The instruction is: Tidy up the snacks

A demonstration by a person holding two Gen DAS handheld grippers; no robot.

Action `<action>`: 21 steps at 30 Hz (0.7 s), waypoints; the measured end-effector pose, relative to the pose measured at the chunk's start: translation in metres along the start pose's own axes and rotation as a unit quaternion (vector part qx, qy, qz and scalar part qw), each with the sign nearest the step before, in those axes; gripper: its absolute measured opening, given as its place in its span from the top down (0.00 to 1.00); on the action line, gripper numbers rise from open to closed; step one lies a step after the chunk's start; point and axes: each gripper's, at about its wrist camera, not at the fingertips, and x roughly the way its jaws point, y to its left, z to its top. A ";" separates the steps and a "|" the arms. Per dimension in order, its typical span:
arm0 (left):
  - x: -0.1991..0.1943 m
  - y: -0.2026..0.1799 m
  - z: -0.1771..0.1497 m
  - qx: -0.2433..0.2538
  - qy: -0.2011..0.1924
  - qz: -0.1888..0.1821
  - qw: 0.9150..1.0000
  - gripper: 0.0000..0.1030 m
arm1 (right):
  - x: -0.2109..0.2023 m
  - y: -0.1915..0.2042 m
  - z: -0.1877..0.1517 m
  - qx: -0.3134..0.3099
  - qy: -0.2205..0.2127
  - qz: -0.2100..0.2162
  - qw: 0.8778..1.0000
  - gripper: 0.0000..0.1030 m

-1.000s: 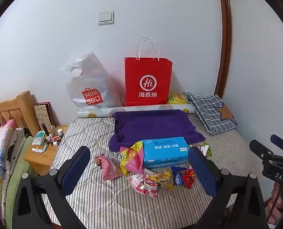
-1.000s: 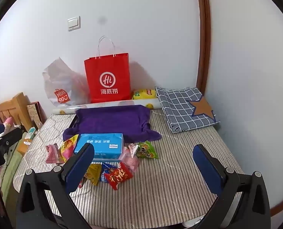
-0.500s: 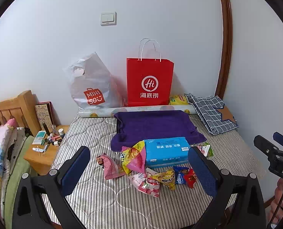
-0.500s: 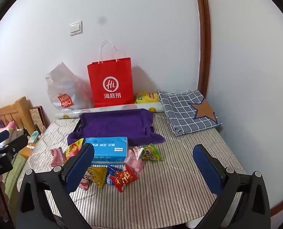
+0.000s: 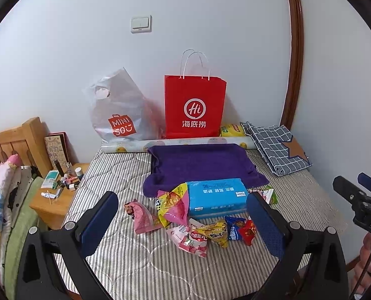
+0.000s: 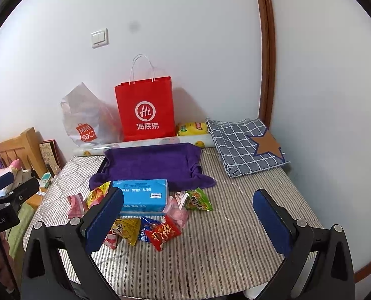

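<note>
Several snack packets lie in a loose heap on the striped bed: a pink one, a yellow-pink one, a yellow one, a red one and a green one. A blue tissue pack lies among them in front of a purple cloth-covered tray. My left gripper is open and empty, above the bed's near edge, short of the heap. My right gripper is open and empty, further right over the bed.
A red paper bag and a grey plastic bag stand against the wall. A folded checked cloth lies at the back right. A wooden nightstand with small bottles stands left of the bed.
Both grippers have risen or drawn back slightly, so the scene sits a little lower in both views. Both stay open; nothing on the bed has moved.
</note>
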 end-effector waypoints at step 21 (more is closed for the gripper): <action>-0.002 0.001 -0.002 -0.008 -0.005 -0.003 1.000 0.00 | -0.001 0.005 -0.001 -0.005 -0.001 0.003 1.000 0.01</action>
